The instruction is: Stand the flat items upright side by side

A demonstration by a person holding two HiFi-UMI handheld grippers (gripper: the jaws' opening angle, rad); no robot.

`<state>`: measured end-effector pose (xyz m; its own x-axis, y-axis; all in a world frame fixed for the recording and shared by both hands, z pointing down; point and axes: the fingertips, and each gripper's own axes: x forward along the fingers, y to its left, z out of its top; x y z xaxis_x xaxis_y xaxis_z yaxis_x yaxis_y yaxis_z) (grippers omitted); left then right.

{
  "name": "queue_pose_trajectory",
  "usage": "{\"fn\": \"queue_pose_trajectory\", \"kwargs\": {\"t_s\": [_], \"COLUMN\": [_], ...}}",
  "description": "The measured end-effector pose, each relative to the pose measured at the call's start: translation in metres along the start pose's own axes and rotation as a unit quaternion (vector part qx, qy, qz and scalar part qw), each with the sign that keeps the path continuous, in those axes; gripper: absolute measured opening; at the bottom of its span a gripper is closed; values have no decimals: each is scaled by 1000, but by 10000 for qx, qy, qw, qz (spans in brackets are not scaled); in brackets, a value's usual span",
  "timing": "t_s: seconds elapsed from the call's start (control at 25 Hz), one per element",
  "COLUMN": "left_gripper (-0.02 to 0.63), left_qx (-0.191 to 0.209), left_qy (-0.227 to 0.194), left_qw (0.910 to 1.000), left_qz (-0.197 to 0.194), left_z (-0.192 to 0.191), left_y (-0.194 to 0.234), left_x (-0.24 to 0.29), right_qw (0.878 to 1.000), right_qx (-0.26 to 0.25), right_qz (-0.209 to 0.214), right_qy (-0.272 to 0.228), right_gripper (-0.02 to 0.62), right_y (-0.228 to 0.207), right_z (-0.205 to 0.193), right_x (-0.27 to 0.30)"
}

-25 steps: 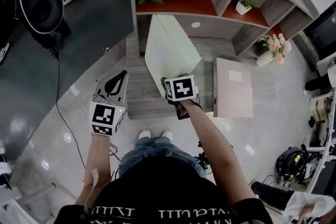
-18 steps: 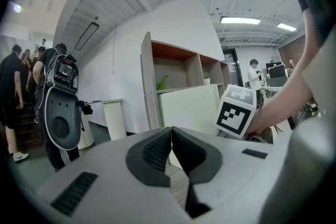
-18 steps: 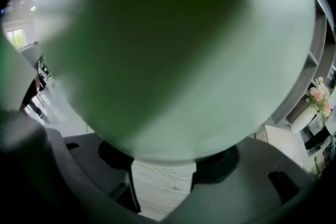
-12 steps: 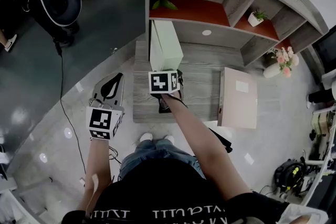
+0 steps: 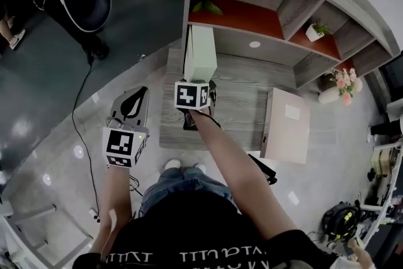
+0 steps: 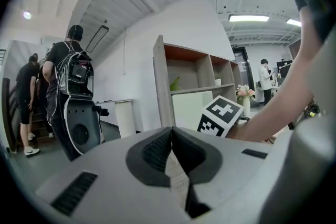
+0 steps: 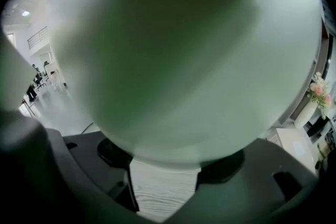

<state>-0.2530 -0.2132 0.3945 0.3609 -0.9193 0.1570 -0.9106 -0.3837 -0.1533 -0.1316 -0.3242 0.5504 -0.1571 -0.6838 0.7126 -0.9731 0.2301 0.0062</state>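
A pale green flat box [image 5: 200,53] stands on edge on the low wooden platform [image 5: 242,110], close against the left wall of the shelf unit [image 5: 252,16]. My right gripper [image 5: 203,81] grips its near edge. In the right gripper view the box [image 7: 173,60] fills the picture, set between the jaws [image 7: 165,165], which are opening. A pink flat box [image 5: 286,126] lies flat on the right end of the platform. Left of the platform my left gripper [image 5: 143,92] hangs over the floor, shut and empty [image 6: 171,131].
The shelf holds small potted plants [image 5: 313,29]. A vase of flowers [image 5: 337,85] stands right of the platform. A person with a black backpack [image 6: 73,86] stands on the dark floor at the left, and a cable [image 5: 79,116] runs across the floor there.
My right gripper carried the green box left and toward the shelf, and the box turned from a broad tilted face to standing on edge by the shelf's left wall. The left gripper barely moved.
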Motion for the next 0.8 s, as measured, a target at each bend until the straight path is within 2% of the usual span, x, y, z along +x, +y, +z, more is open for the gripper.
{"fn": "queue_pose_trajectory", "kwargs": {"t_s": [0.16, 0.4, 0.64, 0.8], "left_gripper": [14, 14, 14, 14], "left_qx": [0, 0, -23, -20], "left_qy": [6, -29, -122, -229], "left_qw": [10000, 9998, 9985, 9966], "left_qz": [-28, -197, -537, -795], "left_z": [1, 3, 8, 13], "left_y": [-1, -10, -22, -35], "left_x": [1, 7, 19, 28], "right_qw": [9987, 9940, 9930, 9899], "right_qx": [-260, -731, -370, -73], "right_qz": [331, 785, 1096, 1287], "right_qy": [-294, -203, -218, -592], "right_gripper": [365, 374, 374, 374], "right_y": [9, 12, -4, -19], "right_z": [2, -7, -10, -2], "right_x": [-4, -25, -63, -87]}}
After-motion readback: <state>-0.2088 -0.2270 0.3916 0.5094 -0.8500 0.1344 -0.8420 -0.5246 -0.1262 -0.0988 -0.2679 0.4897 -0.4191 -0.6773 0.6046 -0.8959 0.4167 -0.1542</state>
